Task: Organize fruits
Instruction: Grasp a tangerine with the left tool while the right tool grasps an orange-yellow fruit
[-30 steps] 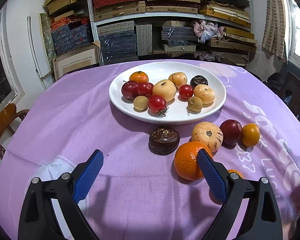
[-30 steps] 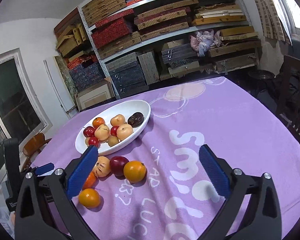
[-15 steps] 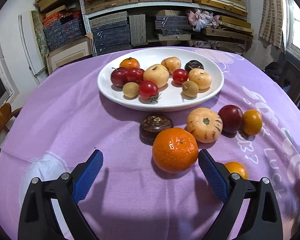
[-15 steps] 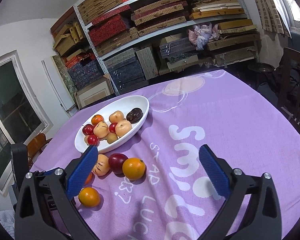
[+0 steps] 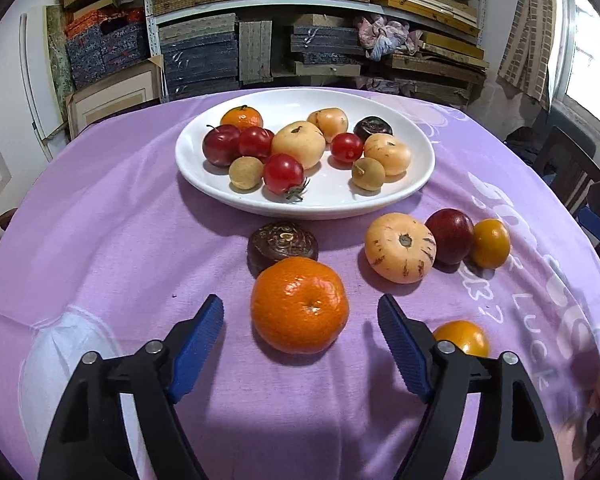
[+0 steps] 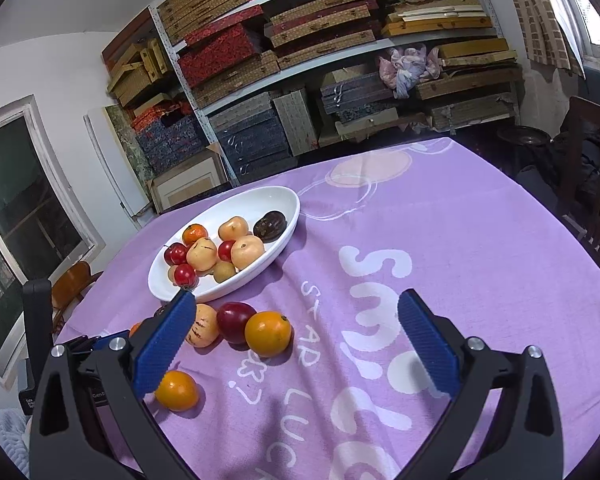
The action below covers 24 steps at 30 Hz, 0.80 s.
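Note:
A white plate holds several fruits. Loose on the purple cloth in front of it lie a large mandarin, a dark brown fruit, a striped cream fruit, a dark red plum and two small orange fruits. My left gripper is open, its blue fingers either side of the mandarin and not touching it. My right gripper is open and empty above the cloth, to the right of the plate and the loose fruits.
The round table's purple cloth carries white lettering. Shelves stacked with boxes stand behind the table. A dark chair is at the right, a wooden chair at the left.
My left gripper has swung right and moved forward, so the mandarin now lies centred between its open fingers. The right gripper has tilted slightly; fruits stay put.

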{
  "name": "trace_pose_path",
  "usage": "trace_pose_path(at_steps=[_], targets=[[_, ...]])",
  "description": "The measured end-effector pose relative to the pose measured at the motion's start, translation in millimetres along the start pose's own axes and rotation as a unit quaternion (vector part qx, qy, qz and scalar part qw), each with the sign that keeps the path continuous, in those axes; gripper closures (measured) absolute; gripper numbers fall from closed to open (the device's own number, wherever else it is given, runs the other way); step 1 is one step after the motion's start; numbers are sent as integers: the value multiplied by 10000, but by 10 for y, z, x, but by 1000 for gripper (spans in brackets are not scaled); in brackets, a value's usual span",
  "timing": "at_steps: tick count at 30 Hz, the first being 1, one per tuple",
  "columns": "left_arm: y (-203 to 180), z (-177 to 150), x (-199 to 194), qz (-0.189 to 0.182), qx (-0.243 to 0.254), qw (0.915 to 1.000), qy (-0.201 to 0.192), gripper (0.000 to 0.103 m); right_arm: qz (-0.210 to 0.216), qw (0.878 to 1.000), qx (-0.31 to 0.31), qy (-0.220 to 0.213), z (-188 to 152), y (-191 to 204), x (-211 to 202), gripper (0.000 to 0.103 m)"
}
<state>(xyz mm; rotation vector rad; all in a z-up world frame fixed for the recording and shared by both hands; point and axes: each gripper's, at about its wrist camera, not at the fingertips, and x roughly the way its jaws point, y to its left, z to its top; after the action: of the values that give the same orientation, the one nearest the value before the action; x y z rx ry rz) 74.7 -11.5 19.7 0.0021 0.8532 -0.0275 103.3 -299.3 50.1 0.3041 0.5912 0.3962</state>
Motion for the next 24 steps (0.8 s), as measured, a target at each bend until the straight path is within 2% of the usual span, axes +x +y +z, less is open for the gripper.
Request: trace_pose_path(at_steps=[2, 3, 8, 11, 14, 16, 17, 18, 20, 24], targets=[[14, -15, 51, -13, -54, 10000, 63, 43, 21, 10000, 28, 22, -2, -3, 5, 4], [36, -20, 84, -44, -87, 9999, 142, 54, 40, 10000, 29, 33, -1, 3, 7, 4], [80, -24, 100, -99, -163, 9998, 110, 55, 110, 9999, -76, 106, -13, 40, 29, 4], [116, -22, 80, -80, -225, 9997, 60, 56, 505, 9978, -244, 360, -43, 132, 70, 4], [203, -30, 32, -33, -368, 9993, -27, 56, 923, 9879, -1050, 670, -143, 450, 89, 4], [264, -41, 7, 23, -462, 9989, -57, 56, 865, 9770, -1752, 854, -287, 711, 122, 4], [282, -47, -7, 39, -491, 9988, -70, 56, 856, 9708, -2024, 958, -363, 817, 148, 9], [297, -49, -14, 49, -515, 9986, -77, 56, 866, 9666, -2174, 1044, -419, 891, 171, 25], [303, -52, -22, 45, -518, 9986, -77, 56, 922, 9598, -2319, 1286, -506, 984, 248, 45], [277, -56, -36, 27, -453, 9989, -89, 56, 842, 9546, -2474, 1432, -608, 1053, 337, 45]])
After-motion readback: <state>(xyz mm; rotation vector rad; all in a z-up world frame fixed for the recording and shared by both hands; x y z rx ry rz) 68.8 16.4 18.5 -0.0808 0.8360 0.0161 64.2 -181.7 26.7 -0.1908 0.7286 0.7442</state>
